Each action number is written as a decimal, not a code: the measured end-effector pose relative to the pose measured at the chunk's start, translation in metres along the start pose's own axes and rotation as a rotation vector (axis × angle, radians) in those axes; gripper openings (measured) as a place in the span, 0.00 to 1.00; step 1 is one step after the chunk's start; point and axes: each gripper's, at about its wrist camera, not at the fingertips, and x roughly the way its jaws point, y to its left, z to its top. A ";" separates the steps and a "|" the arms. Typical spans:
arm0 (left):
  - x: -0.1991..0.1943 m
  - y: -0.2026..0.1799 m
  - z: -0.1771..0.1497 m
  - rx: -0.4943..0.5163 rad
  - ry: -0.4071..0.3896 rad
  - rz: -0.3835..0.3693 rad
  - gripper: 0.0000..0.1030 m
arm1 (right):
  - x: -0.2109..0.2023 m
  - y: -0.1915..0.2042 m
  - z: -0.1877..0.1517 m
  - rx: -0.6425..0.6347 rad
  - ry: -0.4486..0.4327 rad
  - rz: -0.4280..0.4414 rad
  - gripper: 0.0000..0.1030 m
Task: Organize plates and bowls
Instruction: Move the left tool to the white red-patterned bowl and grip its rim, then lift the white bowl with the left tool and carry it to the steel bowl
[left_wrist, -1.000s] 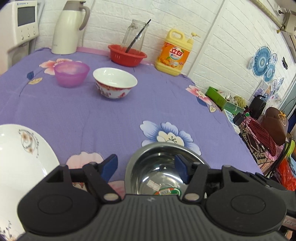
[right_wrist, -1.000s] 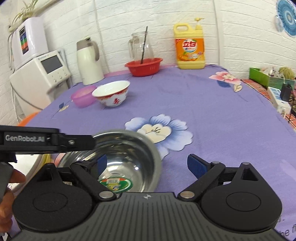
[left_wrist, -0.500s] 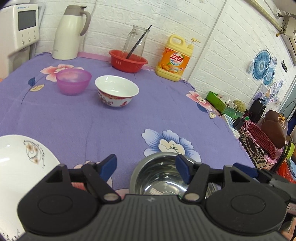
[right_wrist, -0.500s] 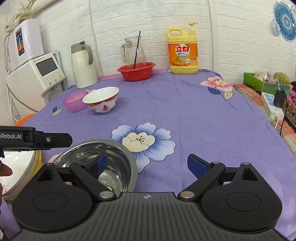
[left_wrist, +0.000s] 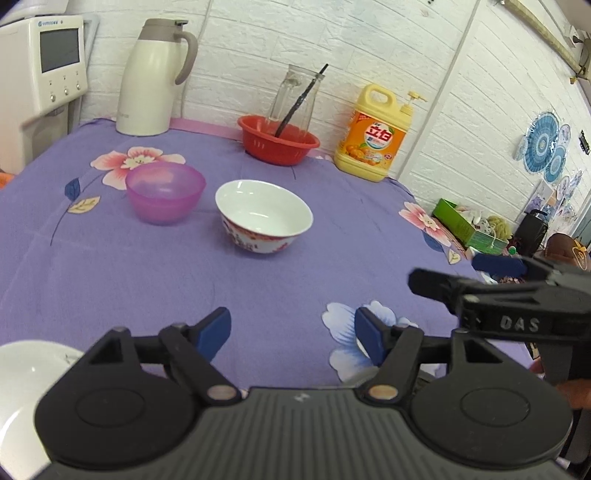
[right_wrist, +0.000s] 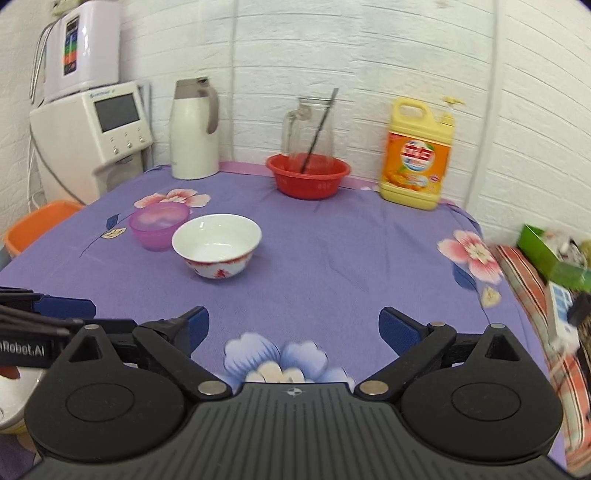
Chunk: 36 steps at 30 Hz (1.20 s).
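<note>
- Since a second ago the shiny steel bowl that sat between the left gripper's (left_wrist: 293, 334) blue pads has dropped out of both views, and both grippers now look further across the purple flowered tablecloth (left_wrist: 332, 236).
- The left gripper's jaws have just been opening; they stand moderately apart with only cloth between them.
- The right gripper (right_wrist: 293, 328) has its jaws wide, holding nothing.
- The white ceramic bowl with a red pattern (left_wrist: 264, 216) stands upright around the tabletop's middle, just beside the translucent pink plastic bowl (left_wrist: 165, 192), which is nearer the left edge.
- A white plate (left_wrist: 26, 384) shows partly at the near left corner, under the left gripper's body.
- Along the far edge stand a cream thermos jug (left_wrist: 155, 77), a red plastic basin (left_wrist: 277, 144) holding a glass pitcher (left_wrist: 295, 96), and a yellow detergent bottle (left_wrist: 378, 134).
</note>
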 end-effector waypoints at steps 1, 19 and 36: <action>0.003 0.003 0.003 -0.002 0.001 0.005 0.66 | 0.009 0.003 0.007 -0.018 0.007 0.013 1.00; 0.058 0.070 0.062 -0.172 0.036 0.048 0.68 | 0.215 0.009 0.066 -0.010 0.299 0.076 1.00; 0.124 0.075 0.086 -0.590 0.055 0.110 0.66 | 0.210 -0.007 0.060 0.015 0.250 0.181 1.00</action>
